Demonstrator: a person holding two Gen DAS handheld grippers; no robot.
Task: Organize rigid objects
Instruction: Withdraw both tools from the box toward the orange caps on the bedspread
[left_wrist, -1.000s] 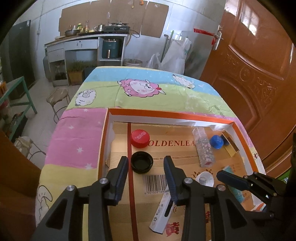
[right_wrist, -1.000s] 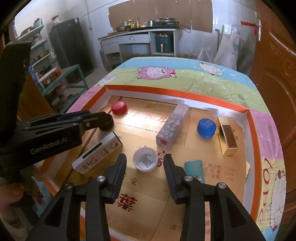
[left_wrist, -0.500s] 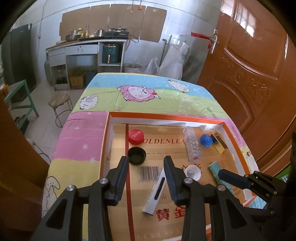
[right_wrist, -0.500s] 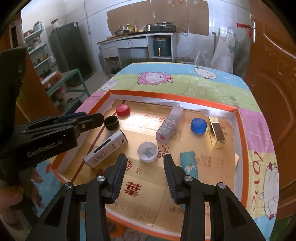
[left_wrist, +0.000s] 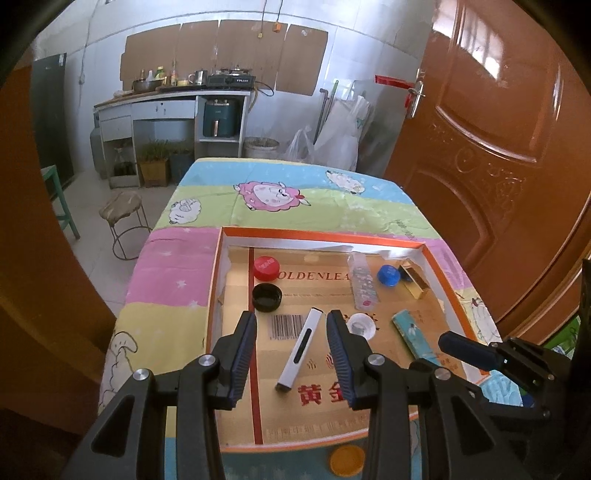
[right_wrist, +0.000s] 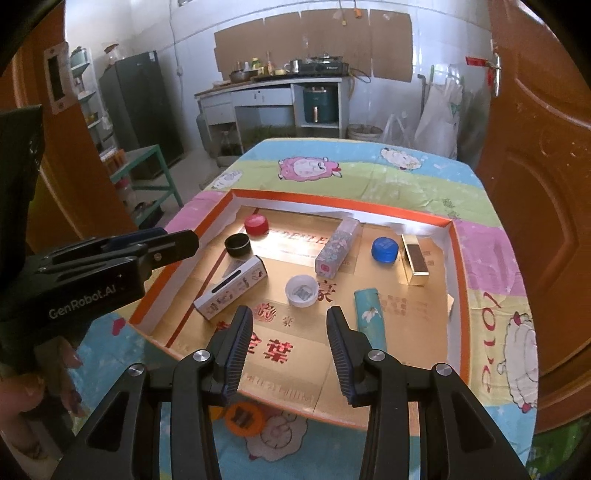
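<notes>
A shallow orange-rimmed cardboard tray (left_wrist: 218, 280) (right_wrist: 456, 258) lies on a cartoon-print cloth. In it are a red cap (left_wrist: 266, 267) (right_wrist: 256, 224), a black cap (left_wrist: 266, 297) (right_wrist: 238, 246), a long white box (left_wrist: 300, 349) (right_wrist: 231, 291), a white cap (left_wrist: 361, 325) (right_wrist: 301, 290), a clear patterned box (left_wrist: 364, 282) (right_wrist: 338, 246), a blue cap (left_wrist: 388, 274) (right_wrist: 384, 249), a gold box (left_wrist: 415, 281) (right_wrist: 414, 264) and a teal box (left_wrist: 413, 334) (right_wrist: 370, 319). My left gripper (left_wrist: 291, 334) (right_wrist: 173, 242) hovers open above the tray's near left part. My right gripper (right_wrist: 290, 330) (left_wrist: 456, 341) hovers open over the near middle. Neither holds anything.
An orange disc (left_wrist: 346, 459) (right_wrist: 243, 419) lies on the cloth just outside the tray's near edge. A stool (left_wrist: 123, 208) stands left of the table, a brown door (left_wrist: 491, 147) to the right. A hand (right_wrist: 40, 384) holds the left gripper's handle.
Both grippers have pulled back and risen away from the tray, so more of the tray and cloth shows. Their jaws kept the same gap. No object in the tray moved.
</notes>
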